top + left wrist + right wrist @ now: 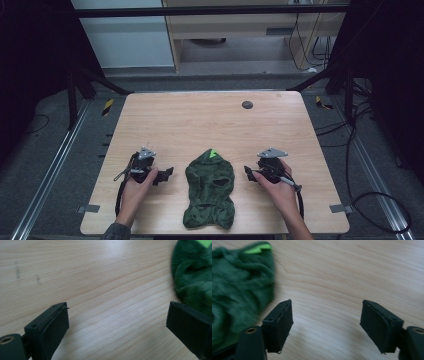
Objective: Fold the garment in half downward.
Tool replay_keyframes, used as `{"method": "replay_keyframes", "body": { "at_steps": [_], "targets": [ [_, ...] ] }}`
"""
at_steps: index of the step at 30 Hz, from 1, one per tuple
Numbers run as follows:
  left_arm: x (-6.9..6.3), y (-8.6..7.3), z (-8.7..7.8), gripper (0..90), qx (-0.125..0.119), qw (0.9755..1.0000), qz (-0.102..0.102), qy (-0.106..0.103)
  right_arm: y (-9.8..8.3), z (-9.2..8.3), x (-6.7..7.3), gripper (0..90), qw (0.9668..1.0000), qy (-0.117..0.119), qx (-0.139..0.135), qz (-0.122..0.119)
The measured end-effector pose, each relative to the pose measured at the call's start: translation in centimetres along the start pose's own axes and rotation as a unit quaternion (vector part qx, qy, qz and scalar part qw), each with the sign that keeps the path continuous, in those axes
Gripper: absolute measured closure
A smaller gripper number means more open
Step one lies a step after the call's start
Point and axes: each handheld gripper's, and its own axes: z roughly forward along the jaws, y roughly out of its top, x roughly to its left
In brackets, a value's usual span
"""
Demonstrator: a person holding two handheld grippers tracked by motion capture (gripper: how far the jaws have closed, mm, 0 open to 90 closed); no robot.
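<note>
A dark green knitted hood-like garment (209,190) with a bright green tag (213,154) at its far tip lies flat near the table's front edge, holes showing in its middle. My left gripper (167,174) rests on the table just left of it, open, nothing between its jaws; the garment (192,277) edges in at the right of the left gripper view. My right gripper (248,174) sits just right of the garment, also open and empty. In the right gripper view the garment (239,287) and its tag (258,248) lie to the left of the jaws.
The wooden table (200,120) has a small dark round disc (247,105) near its far edge. Tape tabs (89,208) mark the front corners. Black frame bars and cables (365,150) surround the table on a grey floor.
</note>
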Motion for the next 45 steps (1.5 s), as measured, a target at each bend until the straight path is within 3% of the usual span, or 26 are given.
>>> {"method": "replay_keyframes", "body": {
  "at_steps": [3, 6, 9, 12, 13, 17, 22, 28, 30, 33, 34, 35, 39, 40, 43, 45],
  "targets": [
    [-1.1, 1.0, 0.5, 4.4, -0.013, 0.9997, 0.007, -0.020, 1.2, 0.3, 1.5, 36.0, 0.9994, 0.031, -0.011, -0.012],
    [-1.4, 2.0, 1.1, 5.9, -0.016, 0.9994, 0.013, -0.029, 2.1, 0.8, 2.3, 39.9, 0.9987, 0.044, -0.012, -0.021],
    [-2.3, 3.7, 2.1, 8.8, -0.017, 0.9990, 0.013, -0.040, 4.1, 1.2, 3.6, 49.8, 0.9972, 0.060, -0.025, -0.036],
    [-3.1, 3.9, 2.2, 11.8, -0.018, 0.9985, 0.022, -0.046, 4.6, 1.3, 4.4, 62.2, 0.9954, 0.077, -0.037, -0.044],
    [-3.8, 3.6, 2.6, 13.5, -0.013, 0.9980, 0.036, -0.051, 4.6, 1.4, 4.6, 65.2, 0.9948, 0.086, -0.037, -0.041],
    [-4.7, 3.3, 2.6, 14.3, -0.014, 0.9976, 0.046, -0.050, 4.5, 1.7, 5.4, 72.0, 0.9933, 0.095, -0.033, -0.058],
    [-4.6, 3.4, 2.5, 21.4, -0.024, 0.9982, 0.040, -0.038, 4.0, 2.0, 4.8, 73.2, 0.9943, 0.091, -0.029, -0.047],
    [-4.3, 3.4, 2.9, 28.2, -0.003, 0.9982, 0.050, -0.034, 3.7, 3.1, 4.7, 67.4, 0.9948, 0.092, -0.008, -0.044],
    [-4.4, 3.9, 2.9, 30.6, 0.011, 0.9971, 0.066, -0.035, 3.8, 3.3, 4.9, 65.0, 0.9949, 0.087, 0.001, -0.050],
    [-4.5, 4.6, 2.6, 32.1, 0.010, 0.9968, 0.075, -0.028, 4.0, 3.5, 5.0, 64.1, 0.9948, 0.083, 0.009, -0.059],
    [-4.5, 5.2, 2.6, 32.4, 0.029, 0.9954, 0.086, -0.030, 4.4, 3.8, 5.0, 63.4, 0.9950, 0.083, 0.022, -0.052],
    [-4.5, 5.4, 2.8, 32.4, 0.043, 0.9941, 0.094, -0.034, 4.5, 3.9, 5.0, 62.6, 0.9942, 0.084, 0.033, -0.060],
    [-4.5, 6.1, 3.3, 32.7, 0.071, 0.9916, 0.099, -0.042, 5.3, 4.0, 5.3, 59.4, 0.9922, 0.079, 0.060, -0.075],
    [-4.4, 6.6, 3.4, 33.3, 0.087, 0.9893, 0.106, -0.049, 5.8, 4.1, 5.3, 58.0, 0.9904, 0.079, 0.080, -0.080],
    [-4.5, 7.1, 3.7, 34.7, 0.113, 0.9849, 0.123, -0.047, 6.5, 4.2, 5.3, 57.5, 0.9871, 0.076, 0.103, -0.095],
    [-4.6, 7.4, 3.8, 35.6, 0.122, 0.9832, 0.128, -0.048, 6.8, 4.4, 5.3, 57.3, 0.9845, 0.079, 0.124, -0.096]
  ]
}}
